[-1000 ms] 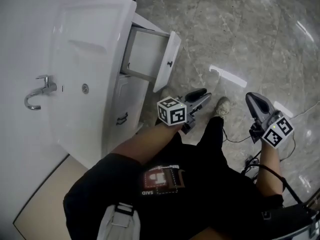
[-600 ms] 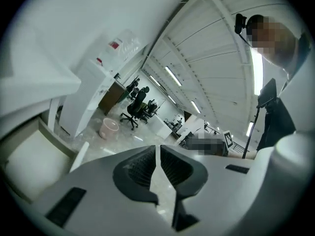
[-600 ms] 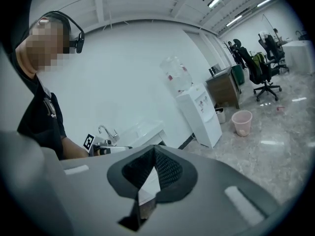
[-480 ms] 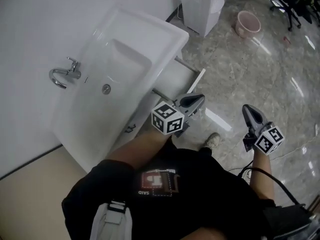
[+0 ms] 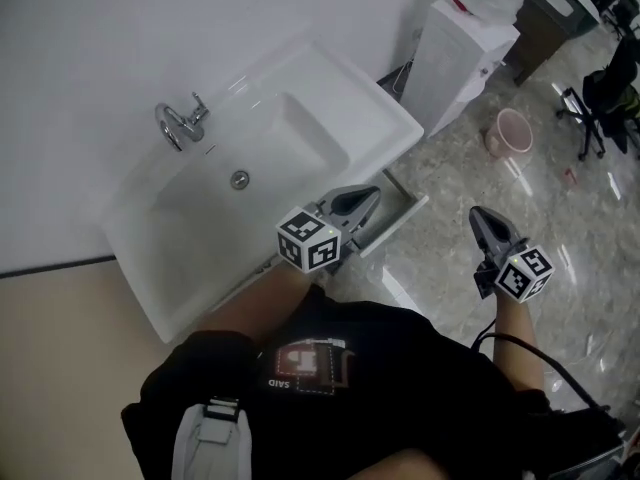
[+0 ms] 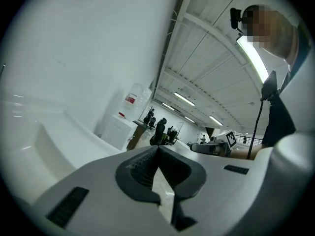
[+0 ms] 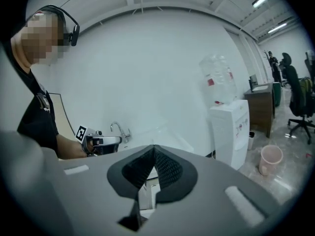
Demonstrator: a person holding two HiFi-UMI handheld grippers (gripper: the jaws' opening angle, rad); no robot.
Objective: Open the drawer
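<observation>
- Person in a black shirt (image 5: 330, 368): nearest, standing, both grippers held up clear of the cabinet, most likely because the pull is finished
- Left gripper (image 5: 362, 204): roughly level, just above the drawer's near end; jaws have just been closing and are now pressed together with nothing between them, so it has no hold on the drawer
- Right gripper (image 5: 483, 220): to the right over the floor, well apart from the drawer; jaws pressed together, empty, judged idle
- Drawer (image 5: 398, 216): standing out from under the right side of the sink (image 5: 290, 148), front panel over the floor; task judged done
- Tap (image 5: 182, 123): on the sink's left rim by the wall
- Water dispenser (image 5: 455, 53): far right against the wall
- Pink bucket (image 5: 510, 133): on the floor to the right of the dispenser
</observation>
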